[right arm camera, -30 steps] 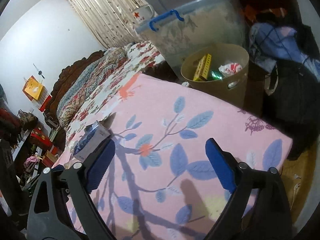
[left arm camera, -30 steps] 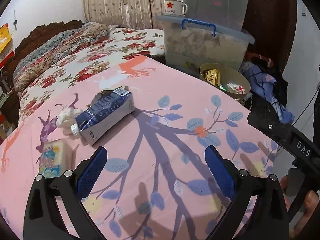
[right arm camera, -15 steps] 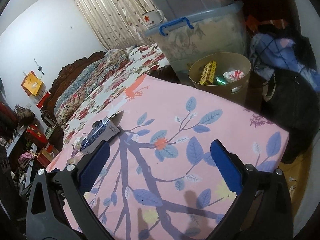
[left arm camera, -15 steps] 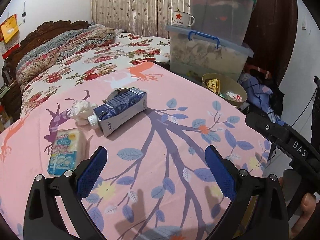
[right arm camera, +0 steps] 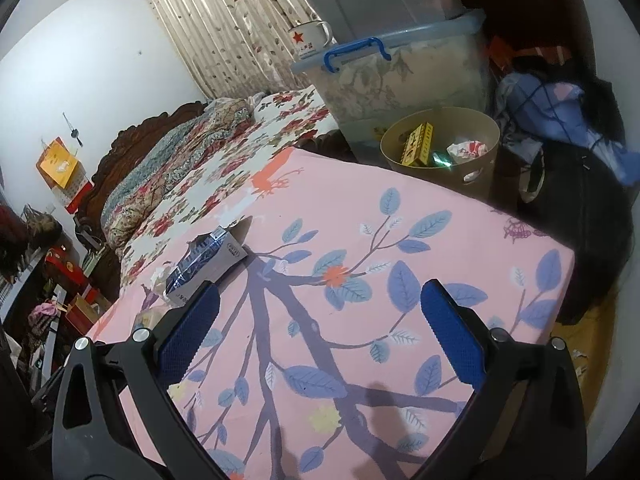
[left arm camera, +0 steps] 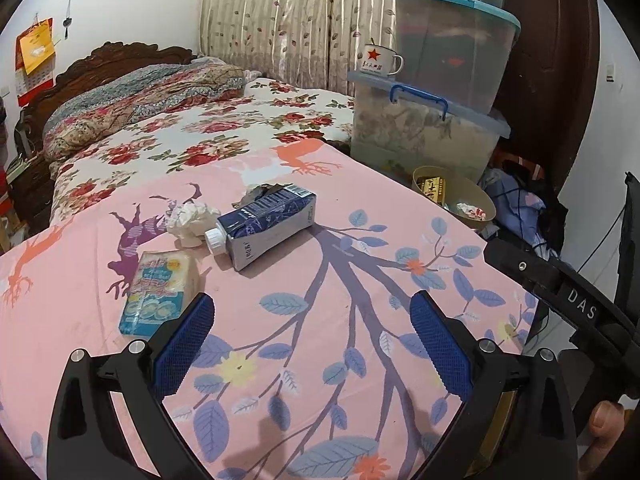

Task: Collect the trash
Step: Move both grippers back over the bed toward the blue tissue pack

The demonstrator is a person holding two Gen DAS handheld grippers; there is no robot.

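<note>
1. Left wrist view: the left gripper (left arm camera: pixel 310 332) hangs over the pink sheet (left arm camera: pixel 360 320), jaws spread wide, nothing between the blue pads.
2. The milk carton (left arm camera: pixel 268 224) is the landmark here, lying on its side on the sheet, white cap toward the camera. A crumpled tissue (left arm camera: pixel 192 220) touches its cap end. A tissue pack (left arm camera: pixel 160 292) lies nearer the camera than the carton, just beside the gripper's left finger.
3. Beyond the carton, off the bed's edge, stands the tan trash bin (left arm camera: pixel 476 200), with scraps already inside. Stacked storage boxes (left arm camera: pixel 428 128) rise behind it, an enamel mug (left arm camera: pixel 380 60) on the lower lid.
4. Nothing lies between gripper and carton, only bare sheet.
5. Right wrist view: the right gripper (right arm camera: pixel 320 320) is open as far as it goes and holds nothing.
6. The carton (right arm camera: pixel 208 264) sits just beyond its left finger, partly hidden by it. The bin (right arm camera: pixel 440 160) stands well apart from the carton, past the bed's far corner, and dark clothes (right arm camera: pixel 580 184) are piled beside it.
</note>
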